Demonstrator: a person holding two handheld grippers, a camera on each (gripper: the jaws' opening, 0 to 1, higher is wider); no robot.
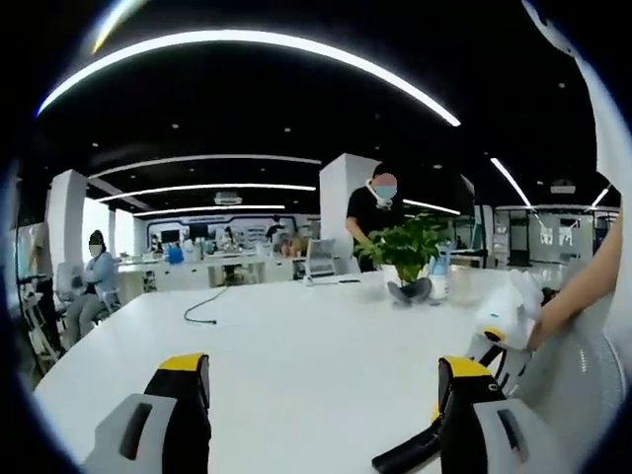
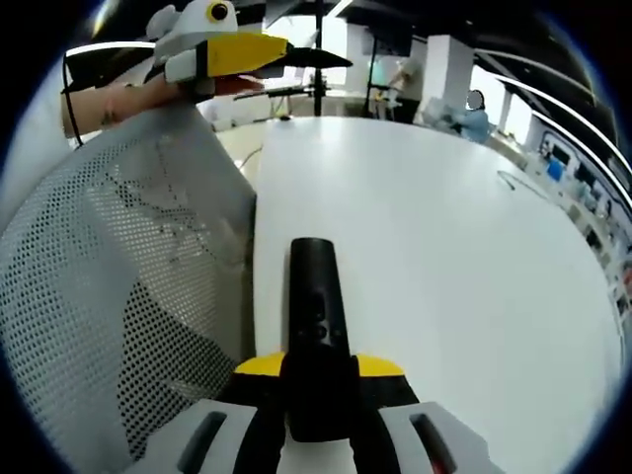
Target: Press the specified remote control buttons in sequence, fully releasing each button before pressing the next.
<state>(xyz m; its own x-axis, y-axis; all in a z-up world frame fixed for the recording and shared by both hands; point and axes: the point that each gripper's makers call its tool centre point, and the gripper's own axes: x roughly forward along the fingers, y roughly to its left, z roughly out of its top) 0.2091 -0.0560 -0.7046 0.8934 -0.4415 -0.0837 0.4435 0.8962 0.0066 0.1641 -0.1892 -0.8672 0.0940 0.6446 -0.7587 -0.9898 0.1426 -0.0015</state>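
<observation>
- Remote control (image 2: pixel 316 326): black, slim, gripped at its near end between the yellow-tipped jaws of the right gripper (image 2: pixel 318 380), which are clamped against its sides; the far end projects forward over the white table (image 2: pixel 444 257), and small buttons show faintly on its top face
- In the left gripper view a black bar-shaped end, apparently the same remote (image 1: pixel 407 452), shows low beside the right-hand jaw, just above the table top
- Left gripper (image 1: pixel 321 395): jaws spread wide apart with bare table top between them, nothing held
- The left gripper (image 2: pixel 222 49) also appears at the top left of the right gripper view, white with a yellow tip, held in a person's hand (image 2: pixel 128 99)
- Surface: large, white, smooth, rounded table top, mostly bare; a thin dark cable (image 1: pixel 205 304) lies on the far part
- A potted green plant (image 1: pixel 403 252) and a small bottle (image 1: pixel 438 276) stand toward the far edge of the table
- A grey perforated mesh chair back (image 2: pixel 109 296) stands just beside the table's near edge
- Room: open-plan office, dark ceiling with long curved light strips (image 1: pixel 257 49), white columns, desks and screens in the background
- One person (image 1: pixel 373 212) in dark clothing stands behind the plant; another (image 1: pixel 94 281) sits at the left, well apart from the table
</observation>
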